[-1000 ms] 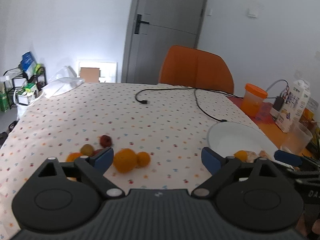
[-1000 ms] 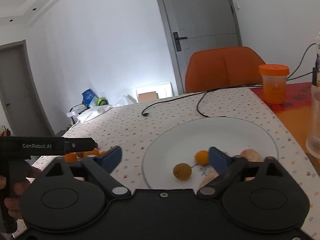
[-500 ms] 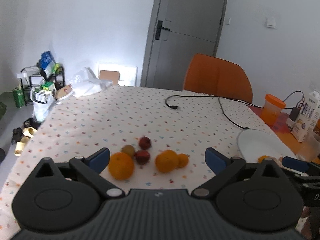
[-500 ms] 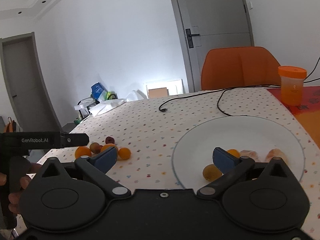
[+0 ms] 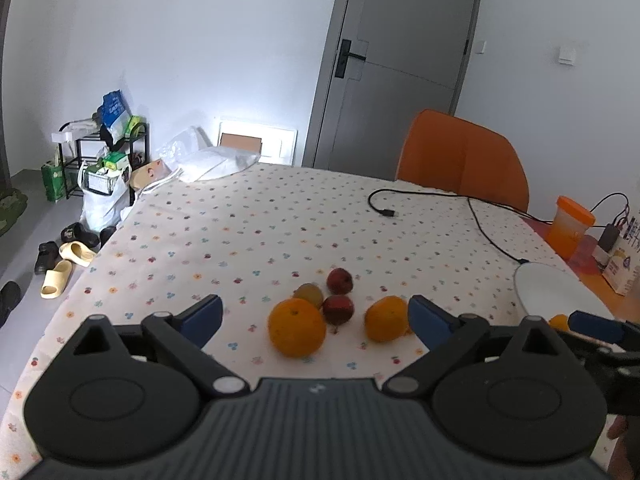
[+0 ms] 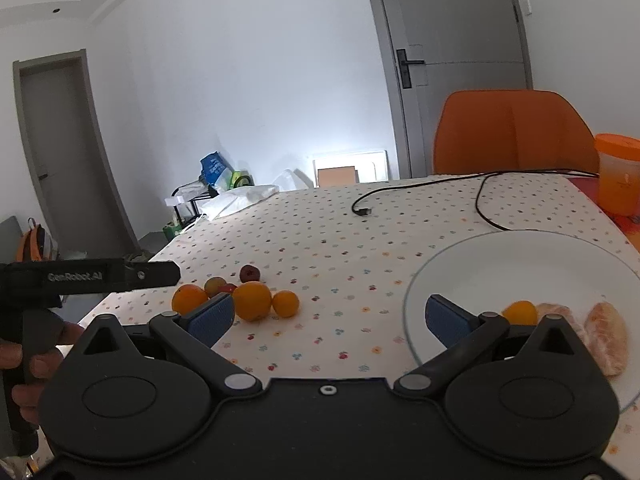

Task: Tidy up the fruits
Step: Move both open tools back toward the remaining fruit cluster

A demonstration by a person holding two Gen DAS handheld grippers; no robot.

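Observation:
A cluster of fruit lies on the dotted tablecloth: a large orange [image 5: 297, 332], a second orange [image 5: 386, 323], two dark red fruits [image 5: 339, 281] and a brownish kiwi [image 5: 309, 294]. My left gripper [image 5: 316, 320] is open, held just before this cluster, with nothing between its fingers. The right wrist view shows the same cluster [image 6: 252, 300] to the left and a white plate [image 6: 500, 268] to the right holding a small orange [image 6: 519, 313] and peeled segments [image 6: 606, 336]. My right gripper [image 6: 330, 318] is open and empty over the cloth beside the plate's left rim.
A black cable [image 5: 476, 220] crosses the far side of the table. An orange-lidded jar [image 5: 570, 226] and cartons stand at the right. An orange chair [image 5: 460, 160] is behind the table. Shoes and a shelf occupy the floor on the left. A hand [image 6: 28, 364] holds the left gripper.
Both grippers swung left: the fruit cluster moved from left of the left gripper to between its fingers, and the plate slid to the right in both views. Both stayed open.

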